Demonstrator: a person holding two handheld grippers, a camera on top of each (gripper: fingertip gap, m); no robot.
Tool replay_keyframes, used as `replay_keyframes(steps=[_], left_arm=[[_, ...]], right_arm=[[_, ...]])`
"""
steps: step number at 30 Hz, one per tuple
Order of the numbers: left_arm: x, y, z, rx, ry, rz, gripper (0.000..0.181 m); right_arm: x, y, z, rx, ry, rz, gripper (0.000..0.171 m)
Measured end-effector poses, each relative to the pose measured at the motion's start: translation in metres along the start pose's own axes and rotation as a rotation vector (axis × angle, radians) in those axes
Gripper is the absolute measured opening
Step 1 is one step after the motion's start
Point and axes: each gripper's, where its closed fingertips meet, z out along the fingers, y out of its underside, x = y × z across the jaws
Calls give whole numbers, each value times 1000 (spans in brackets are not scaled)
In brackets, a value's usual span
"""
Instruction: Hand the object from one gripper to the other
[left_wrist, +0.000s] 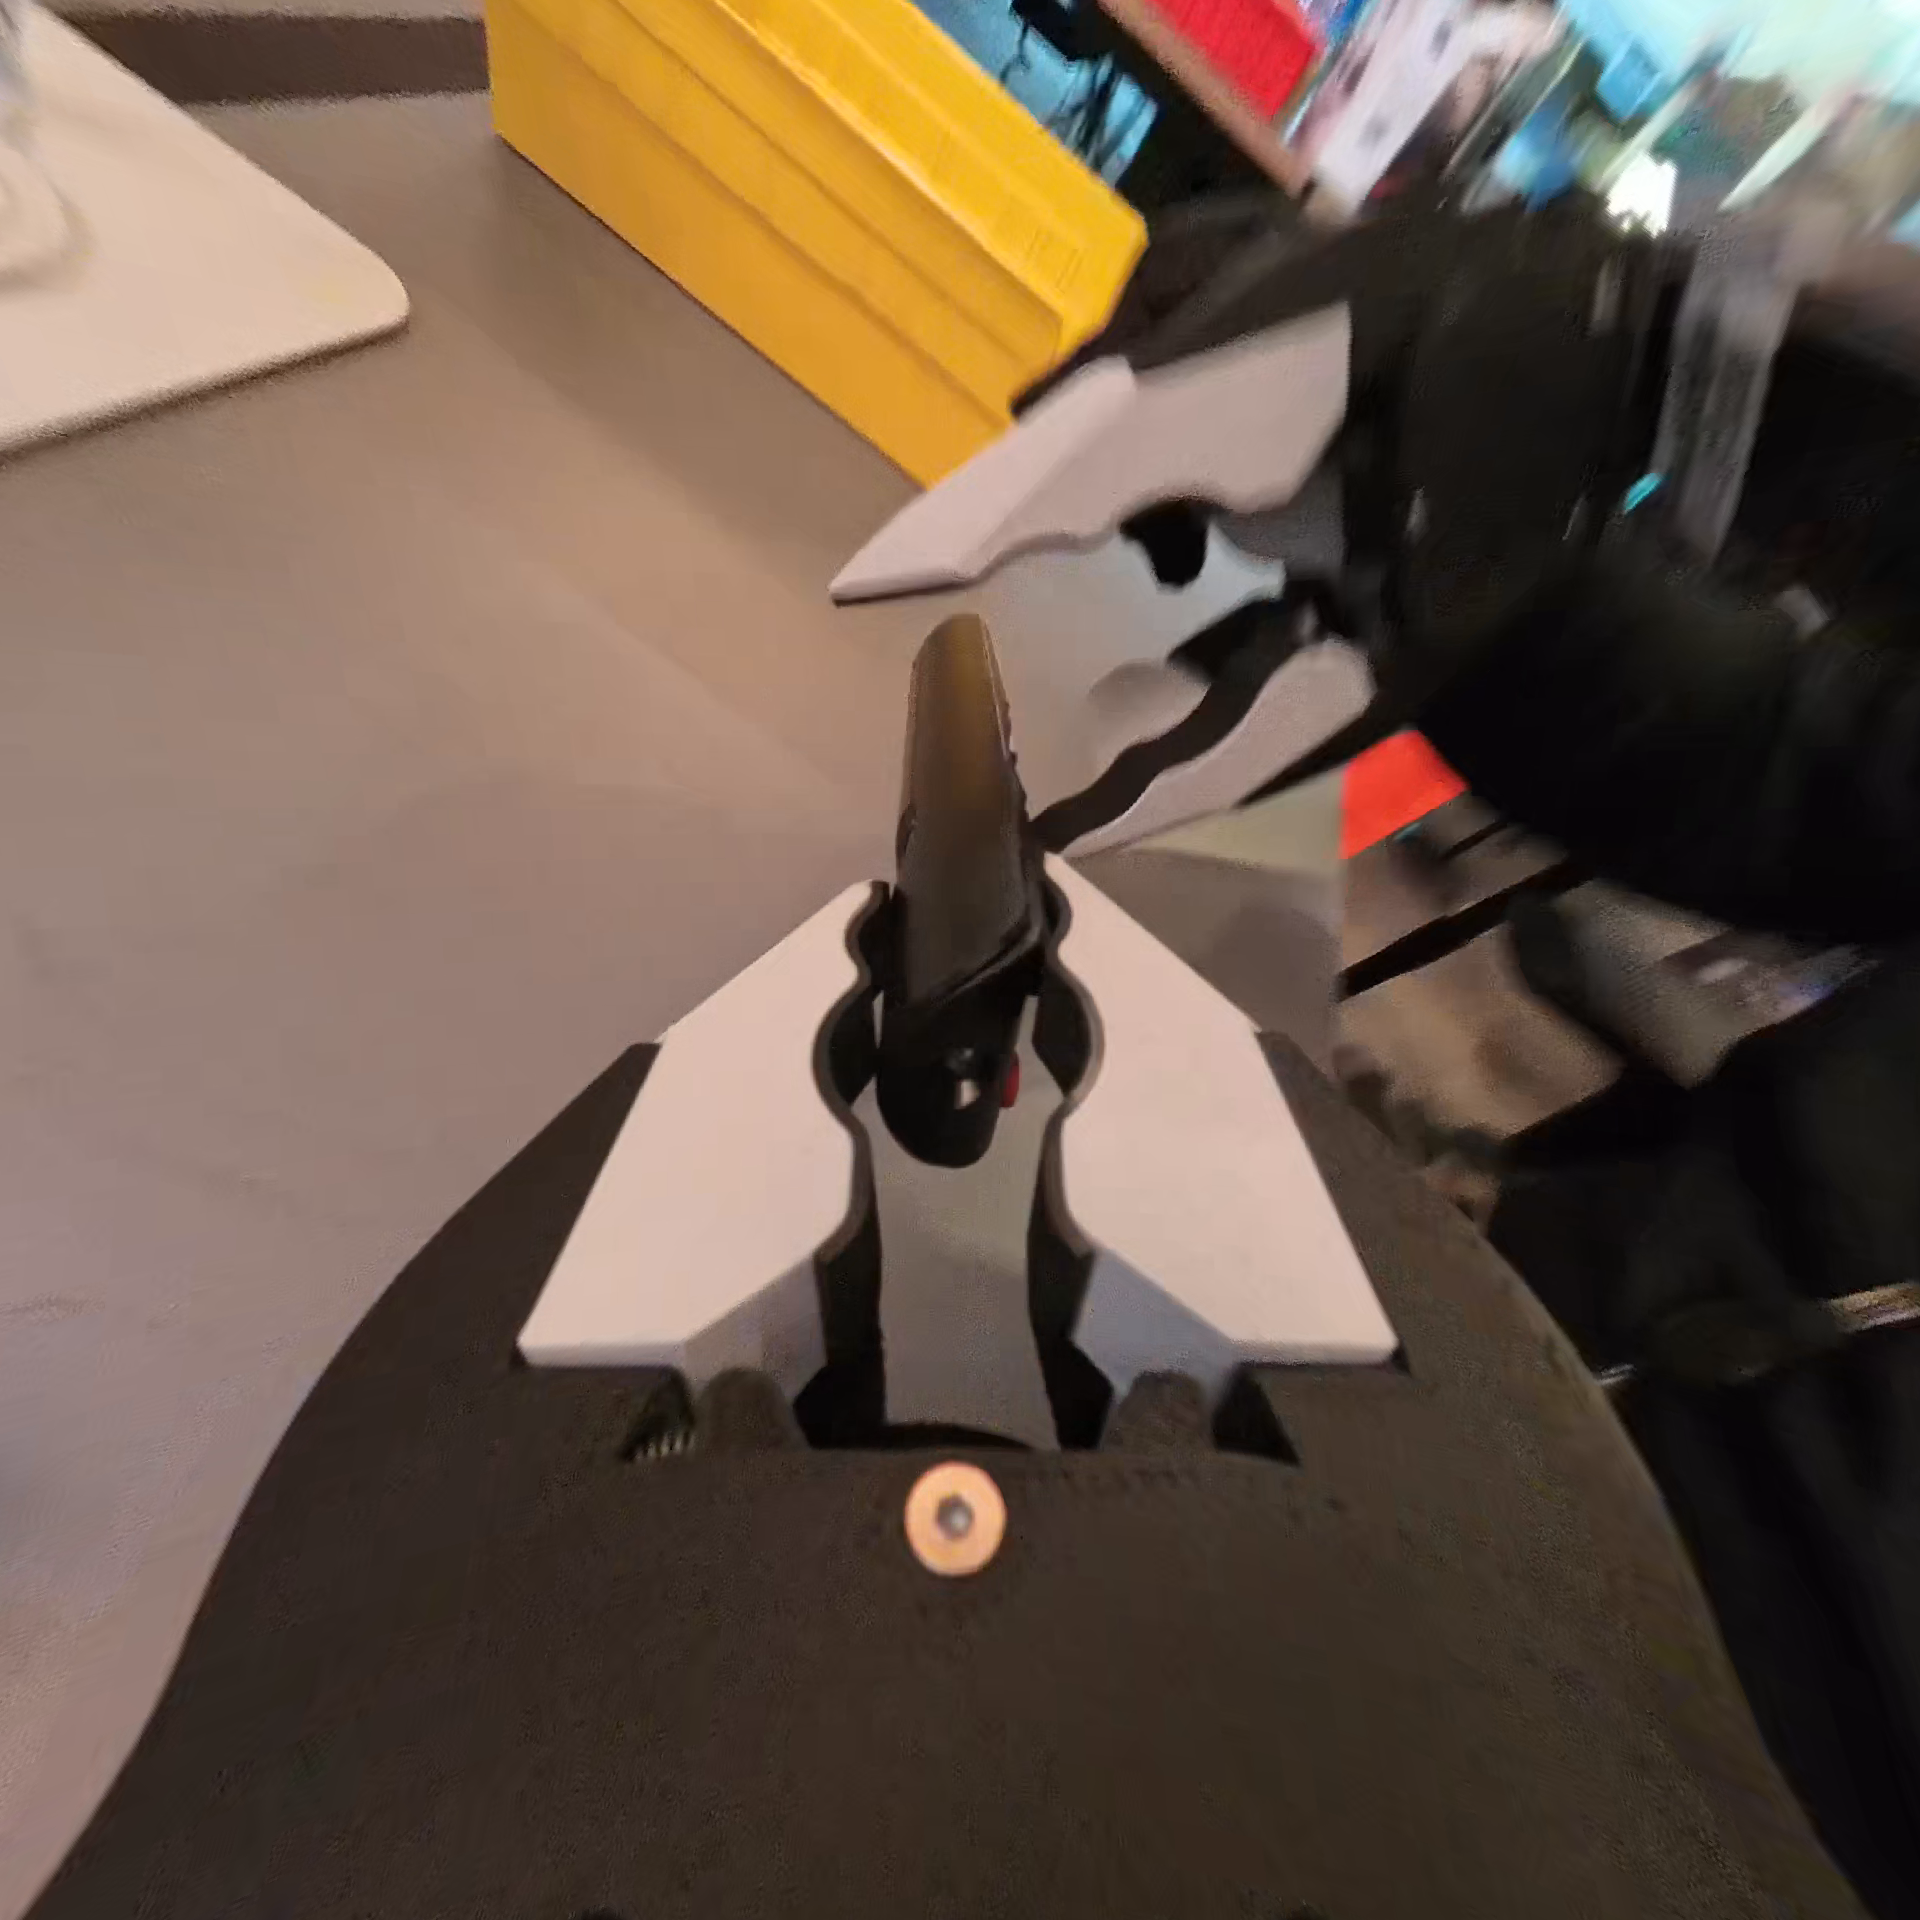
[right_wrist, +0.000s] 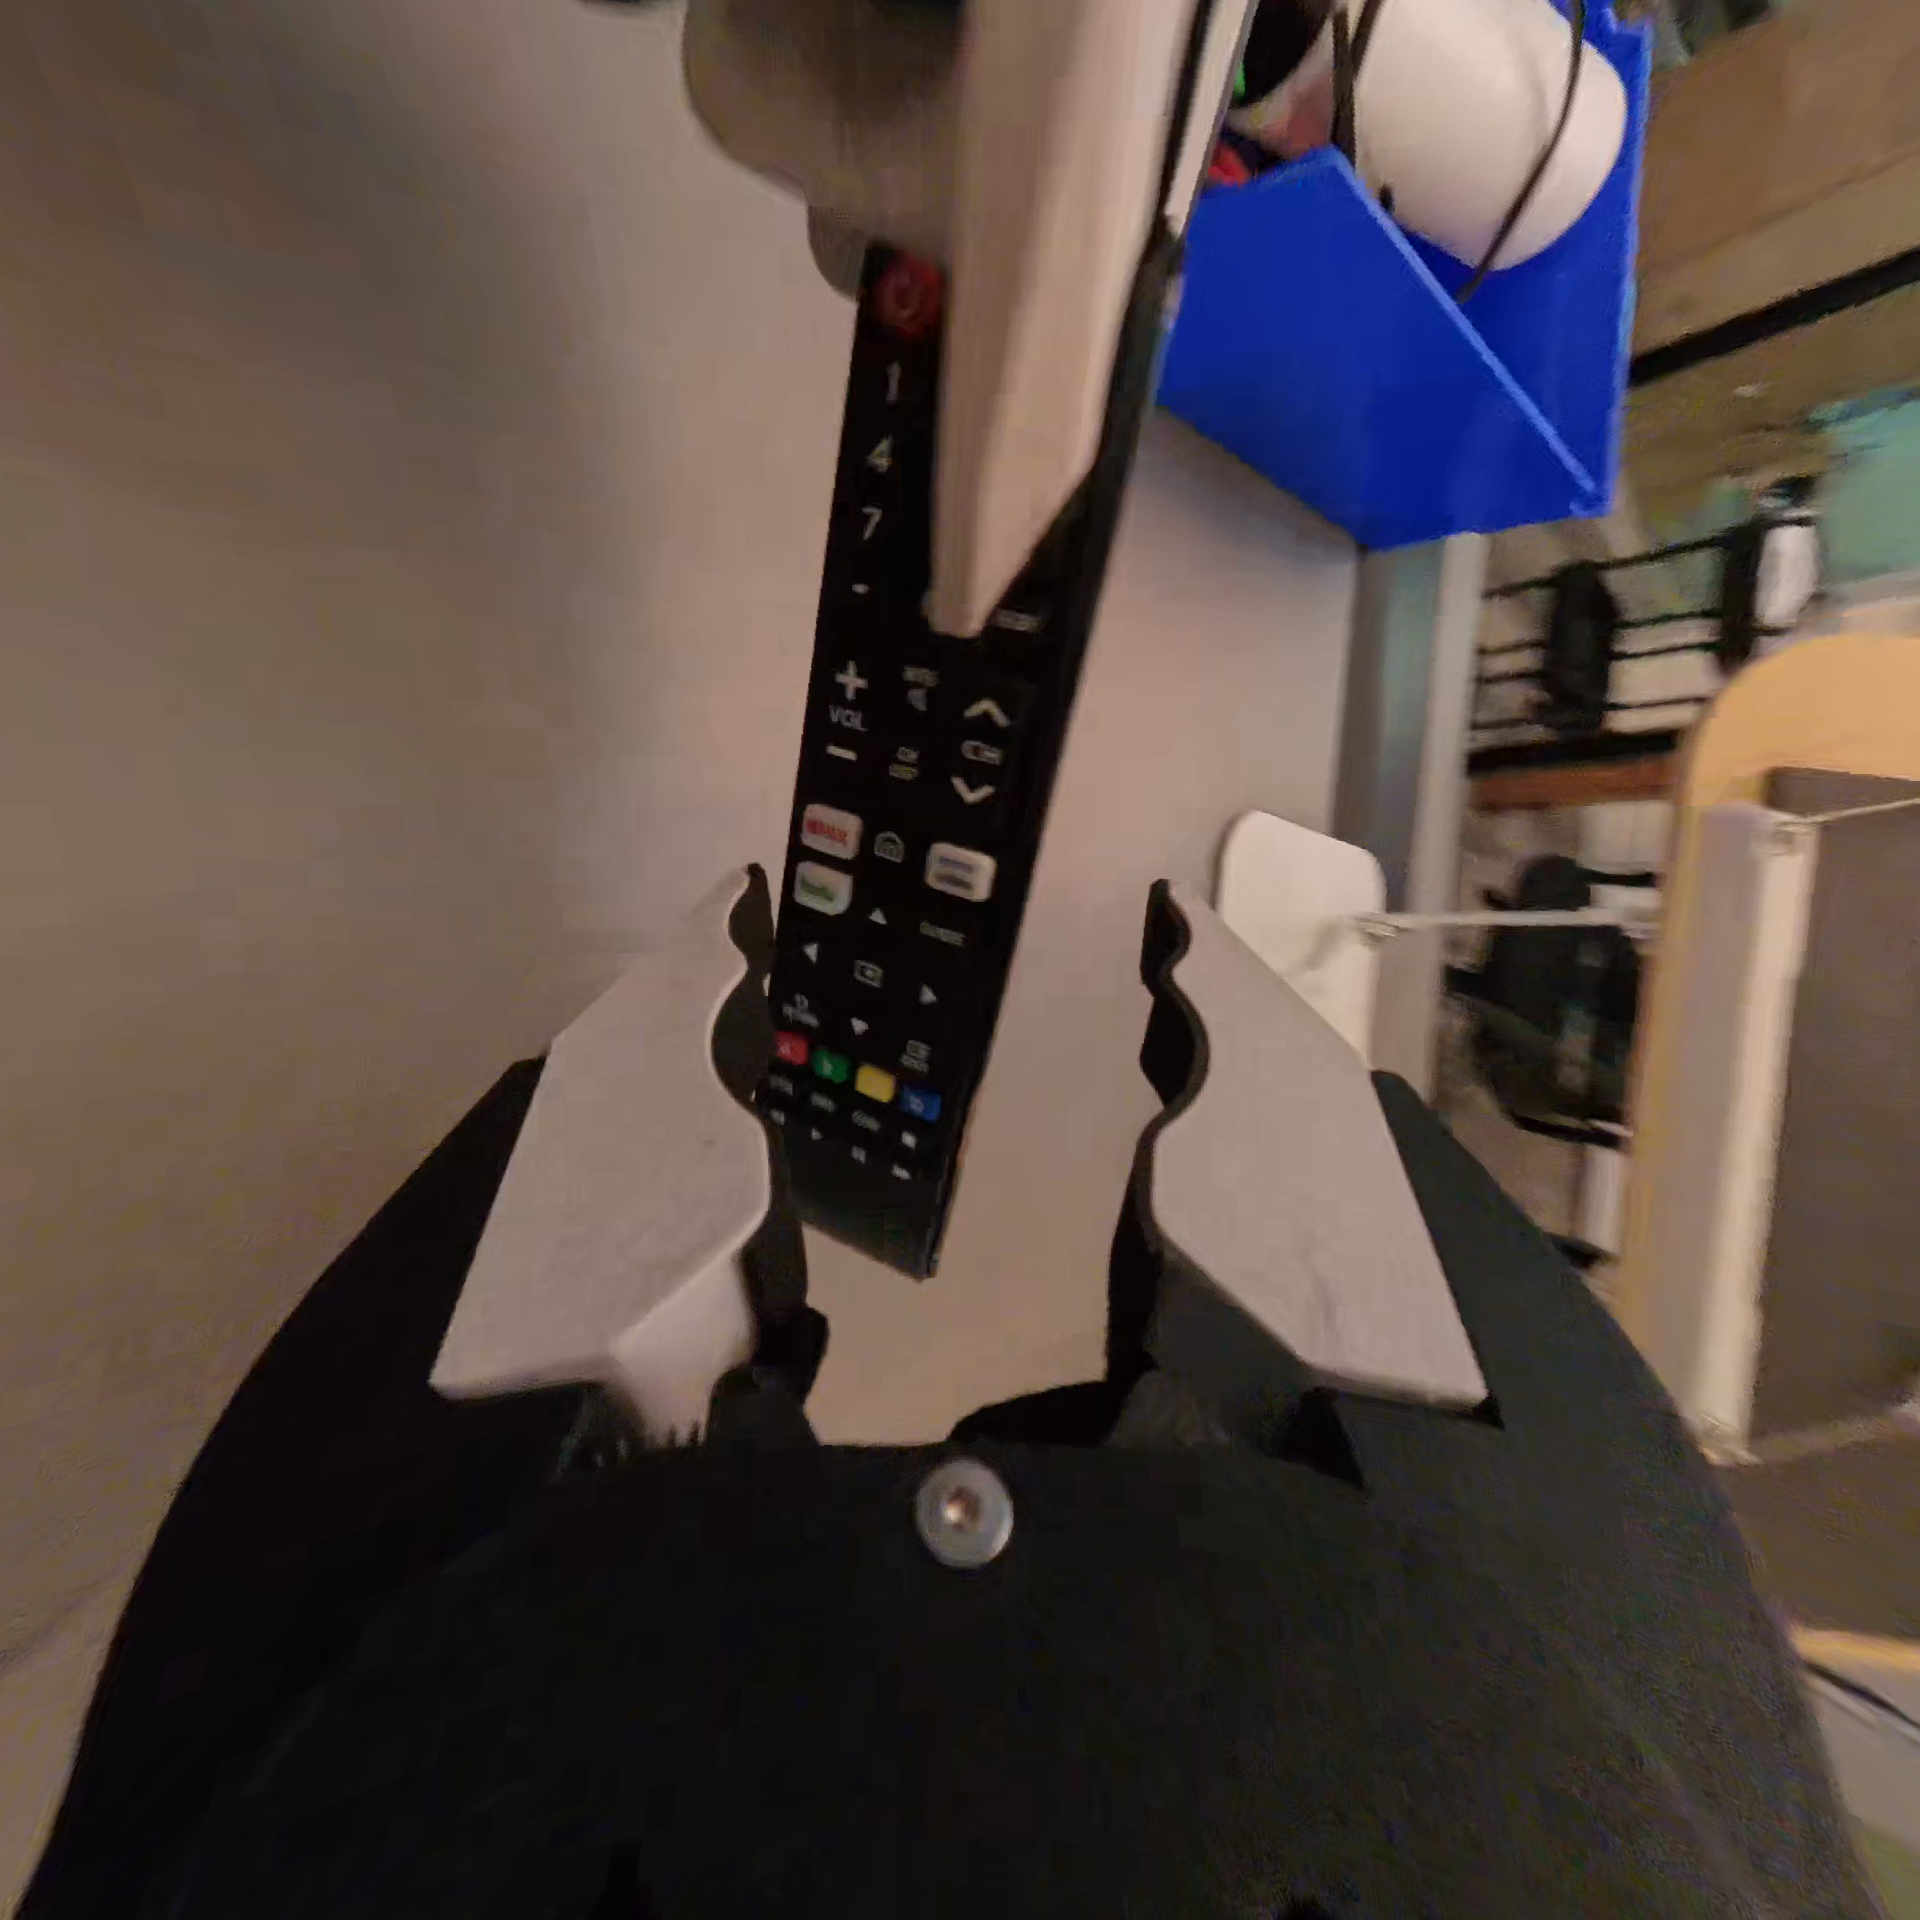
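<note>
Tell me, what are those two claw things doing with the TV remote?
They are passing it across. The left hand-held gripper is shut on the button end of the black remote and holds it out. The right hand-held gripper is open, with the remote's other end between its fingers, not yet squeezed. A yellow box sits on the table behind.

Left gripper: matte black textured housing, pale grey wedge-shaped fingers with wavy black-lined inner edges, one copper-toned washer screw. Right gripper: identical build, silver washer screw.
</note>
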Motion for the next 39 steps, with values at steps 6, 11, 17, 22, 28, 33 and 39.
replay_keyframes(steps=[6, 11, 17, 22, 28, 33, 39], left_arm=[[8, -6, 1, 96, 186, -321, 24], [16, -12, 0, 125, 190, -251, 26], [22, -61, -26, 344, 122, 13, 68], [24, -56, 3, 317, -213, 419, 89], [42, -54, 52, 259, -460, 830, 86], [46, -68, 53, 261, -618, 1009, 59], [51, -72, 53, 225, -633, 1085, 40]], right_arm=[[-1, 10, 10, -149, 172, -85, 50], [-4, 5, 5, -18, 86, 157, 48], [23, -6, -18, 354, -49, 742, 48], [60, -27, -53, 832, -137, 1183, 48], [76, -36, -79, 1131, -213, 1376, 48], [82, -33, -94, 1297, -268, 1477, 49], [82, -30, -99, 1366, -307, 1503, 49]])
